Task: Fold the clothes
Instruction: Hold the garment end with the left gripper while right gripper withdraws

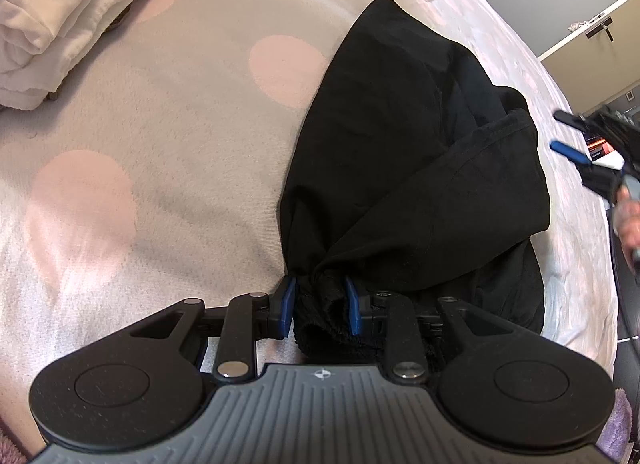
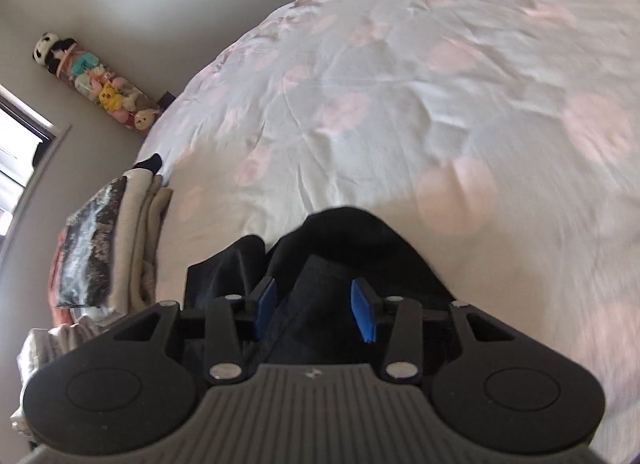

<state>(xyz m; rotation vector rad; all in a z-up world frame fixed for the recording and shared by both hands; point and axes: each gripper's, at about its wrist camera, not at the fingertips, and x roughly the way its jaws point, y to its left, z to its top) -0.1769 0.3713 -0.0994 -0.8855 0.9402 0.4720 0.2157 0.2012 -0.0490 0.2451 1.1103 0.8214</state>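
between your left gripper's (image 1: 320, 306) jaws sits a bunched hem of the black garment (image 1: 420, 151), pinched by the blue pads, with the rest of the cloth spread ahead of the jaws and off to their right across the spotted bedspread (image 1: 160, 135). that grip looks thin: only a gathered edge is caught, so a sharp pull could let it slide out and drop the fold.

your right gripper (image 2: 316, 314) has its jaws apart with nothing clamped; dark cloth lies under and just ahead of them, though the wrist view doesn't show whether the pads touch it. seen from the left wrist, those blue fingers (image 1: 568, 151) hang beyond the garment's right edge, clear of it. if you lift with the left side alone, the garment will likely trail and twist, and the loose flap on top could unfold (the right view is also smeared, so a hasty close may grab bedspread with the cloth).

well left of the left jaws sits a stack of folded clothes (image 1: 60, 15); a wide swing that way could topple it.
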